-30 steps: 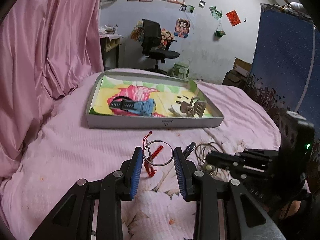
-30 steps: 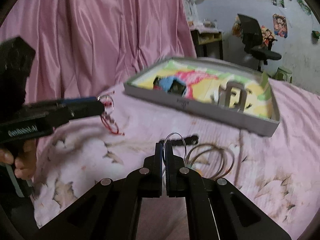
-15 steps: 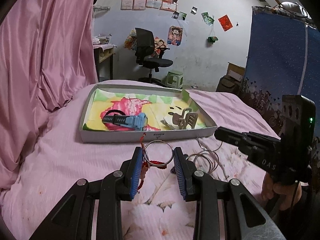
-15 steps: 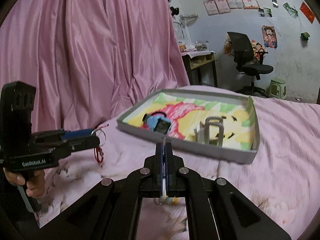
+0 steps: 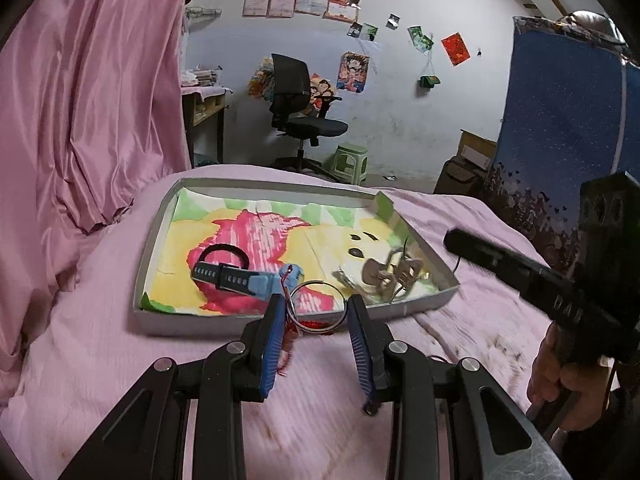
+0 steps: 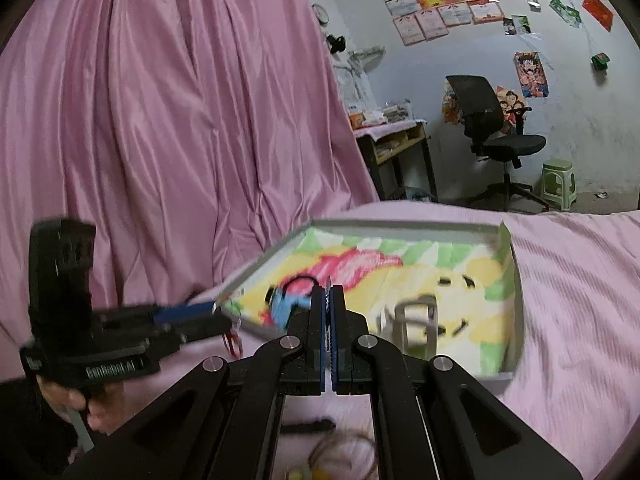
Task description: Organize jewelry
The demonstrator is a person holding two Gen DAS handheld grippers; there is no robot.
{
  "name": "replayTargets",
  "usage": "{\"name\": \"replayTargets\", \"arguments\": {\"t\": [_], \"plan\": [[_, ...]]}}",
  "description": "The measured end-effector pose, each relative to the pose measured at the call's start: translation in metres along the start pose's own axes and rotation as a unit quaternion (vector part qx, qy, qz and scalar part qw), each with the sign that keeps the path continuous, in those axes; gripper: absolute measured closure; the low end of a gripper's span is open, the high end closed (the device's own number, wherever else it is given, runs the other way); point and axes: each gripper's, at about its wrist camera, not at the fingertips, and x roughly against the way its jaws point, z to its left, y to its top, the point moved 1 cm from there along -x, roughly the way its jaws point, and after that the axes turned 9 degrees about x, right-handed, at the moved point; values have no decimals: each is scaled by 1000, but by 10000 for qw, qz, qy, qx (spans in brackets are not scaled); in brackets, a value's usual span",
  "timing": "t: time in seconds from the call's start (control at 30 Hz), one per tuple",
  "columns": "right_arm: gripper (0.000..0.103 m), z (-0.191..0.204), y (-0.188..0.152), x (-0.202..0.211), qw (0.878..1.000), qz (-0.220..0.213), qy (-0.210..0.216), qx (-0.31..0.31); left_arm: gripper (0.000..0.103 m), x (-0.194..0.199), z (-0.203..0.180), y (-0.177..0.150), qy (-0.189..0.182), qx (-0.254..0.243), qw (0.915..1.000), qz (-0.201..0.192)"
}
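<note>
My left gripper is shut on a silver bangle with a red cord, held across its blue pads just before the front wall of the grey tray. In the tray lie a blue and black watch and a grey claw clip. My right gripper is shut on a thin silver bangle seen edge-on, raised in front of the tray, the watch and the clip. Each gripper shows in the other's view, with a hand on its handle.
On the pink bedspread below my right gripper lie a black strap-like piece and some blurred wire rings. A pink curtain hangs at the left. An office chair, a green stool and a desk stand beyond the bed.
Both grippers have lifted off the bedspread with their bangles and moved toward the tray. The red cord now hangs from the left bangle, clear of the bed.
</note>
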Motion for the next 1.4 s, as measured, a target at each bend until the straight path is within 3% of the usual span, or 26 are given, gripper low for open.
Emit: {"name": "replayTargets", "arguments": {"t": [0.1,0.33,0.57,0.8,0.87,0.93,0.97,1.27,1.4], "plan": [[101,-5,4,-12,9999,-125,-46,-92,73,-12,8,4,69,122,9999,44],[101,-11,0,-46,9999,42,-154,-18,73,-40,17,10,173,259,9994,153],[101,-8,-14,-76,9973,706,-183,128,73,-60,29,12,424,482,9969,463],[101,-5,-24,-87,9931,1140,-212,160,72,-60,31,11,485,483,9964,492],[100,-6,-26,-86,9927,1171,-226,151,67,-59,30,11,489,455,9966,479],[100,-7,-26,-85,9926,1186,-223,134,47,-57,30,11,533,430,9968,414],[100,-7,-27,-85,9926,1184,-221,128,44,-57,30,12,551,431,9968,380],[100,-7,-24,-77,9944,1015,-274,108,42,-44,37,15,494,600,9969,98],[100,-7,-22,-64,9958,817,-392,88,29,-32,39,15,582,623,9962,-177]]}}
